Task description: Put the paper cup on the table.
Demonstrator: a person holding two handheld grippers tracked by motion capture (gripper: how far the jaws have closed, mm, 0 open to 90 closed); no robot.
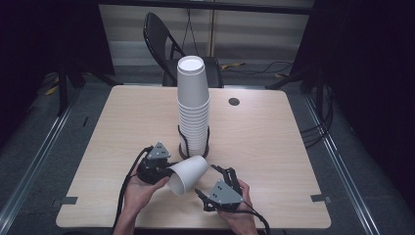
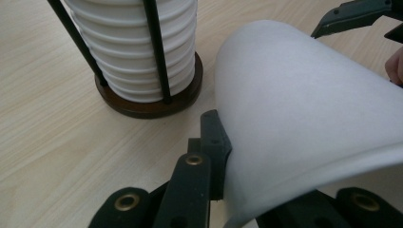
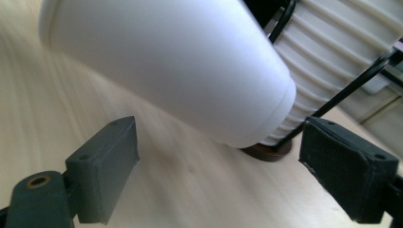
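A tall stack of white paper cups (image 1: 193,105) stands in a black wire holder on a dark round base (image 2: 151,105) at the table's middle. My left gripper (image 1: 155,167) is shut on the rim of a single white paper cup (image 1: 187,174), which lies tilted on its side above the table, base toward the stack. In the left gripper view the cup's wall (image 2: 304,118) is pinched by the jaw pad (image 2: 215,142). My right gripper (image 1: 215,183) is open, just right of the cup; its fingers (image 3: 102,166) straddle the space under the cup's base (image 3: 199,76).
The light wooden table (image 1: 122,127) has a dark round grommet (image 1: 234,102) at the back right. A black folding chair (image 1: 164,41) stands behind the table. Tape marks (image 1: 320,198) sit near the front corners. Cables lie on the floor at the right.
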